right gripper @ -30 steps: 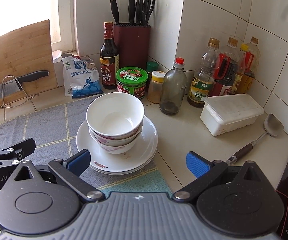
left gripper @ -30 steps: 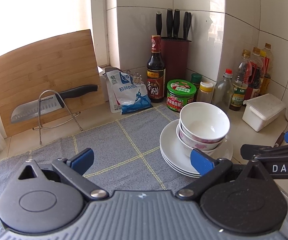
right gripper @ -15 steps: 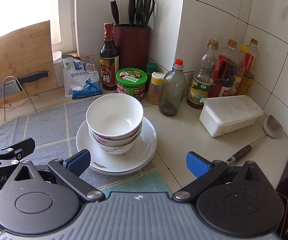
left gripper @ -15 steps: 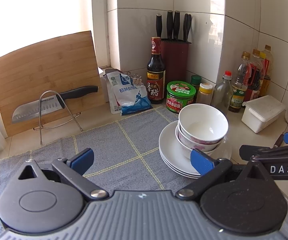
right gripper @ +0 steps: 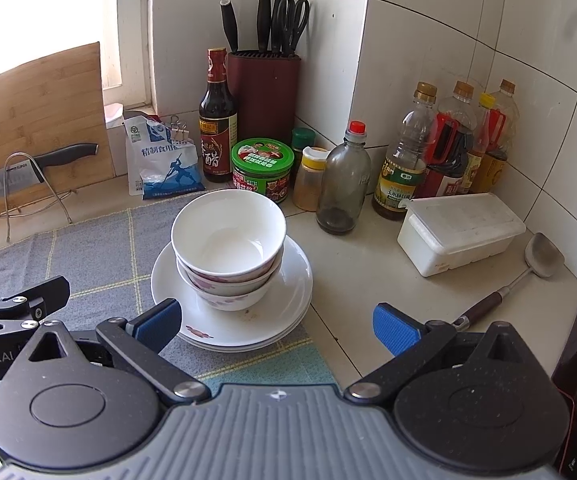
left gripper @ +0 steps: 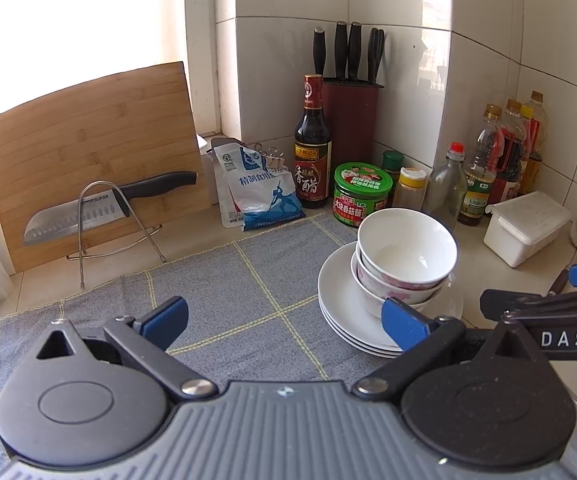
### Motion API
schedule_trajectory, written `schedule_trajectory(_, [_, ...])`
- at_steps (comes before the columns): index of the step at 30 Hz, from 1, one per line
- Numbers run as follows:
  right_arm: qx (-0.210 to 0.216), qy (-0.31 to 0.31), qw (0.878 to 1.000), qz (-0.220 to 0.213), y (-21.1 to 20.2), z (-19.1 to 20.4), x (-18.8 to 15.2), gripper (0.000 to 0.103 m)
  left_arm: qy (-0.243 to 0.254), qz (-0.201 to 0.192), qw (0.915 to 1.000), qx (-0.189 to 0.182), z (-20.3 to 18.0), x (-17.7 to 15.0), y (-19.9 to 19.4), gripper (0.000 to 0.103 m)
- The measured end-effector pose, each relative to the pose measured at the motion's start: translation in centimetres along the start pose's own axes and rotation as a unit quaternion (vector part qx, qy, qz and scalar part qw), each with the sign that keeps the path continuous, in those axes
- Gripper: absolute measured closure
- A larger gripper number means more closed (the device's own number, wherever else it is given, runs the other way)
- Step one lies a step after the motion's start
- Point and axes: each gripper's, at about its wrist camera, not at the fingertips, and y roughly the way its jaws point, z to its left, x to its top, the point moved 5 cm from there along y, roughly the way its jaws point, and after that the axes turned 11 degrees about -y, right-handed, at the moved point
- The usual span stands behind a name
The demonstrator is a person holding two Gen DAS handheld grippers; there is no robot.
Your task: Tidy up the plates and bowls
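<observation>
A stack of white plates (left gripper: 338,304) (right gripper: 288,304) rests at the grey cloth's right edge. Nested white bowls (left gripper: 406,248) (right gripper: 228,236) with pink flower marks stand on the plates. My left gripper (left gripper: 284,320) hovers open above the cloth, its right blue pad just in front of the plates. My right gripper (right gripper: 274,322) is open too, its left pad near the plates' front left rim and its right pad over the bare counter. Neither holds anything. The right gripper's side (left gripper: 544,304) shows in the left wrist view.
A knife block (right gripper: 264,80), vinegar bottle (right gripper: 217,120), green-lidded jar (right gripper: 262,168), salt bag (left gripper: 256,192) and oil bottles (right gripper: 448,148) line the tiled corner. A white lidded box (right gripper: 460,232) and ladle (right gripper: 520,272) lie right. A cutting board (left gripper: 92,152) and knife on a wire stand (left gripper: 88,212) stand left.
Both grippers have drawn back slightly from the stack; the dishes look a little farther away. The bowls and plates have not moved.
</observation>
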Motion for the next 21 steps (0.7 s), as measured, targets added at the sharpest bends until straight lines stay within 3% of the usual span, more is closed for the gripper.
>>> schedule_trajectory(21, [-0.002, -0.001, 1.0, 0.001, -0.17, -0.06, 0.12, 0.0, 0.0, 0.0, 1.0, 0.0, 0.06, 0.03, -0.05, 0.001])
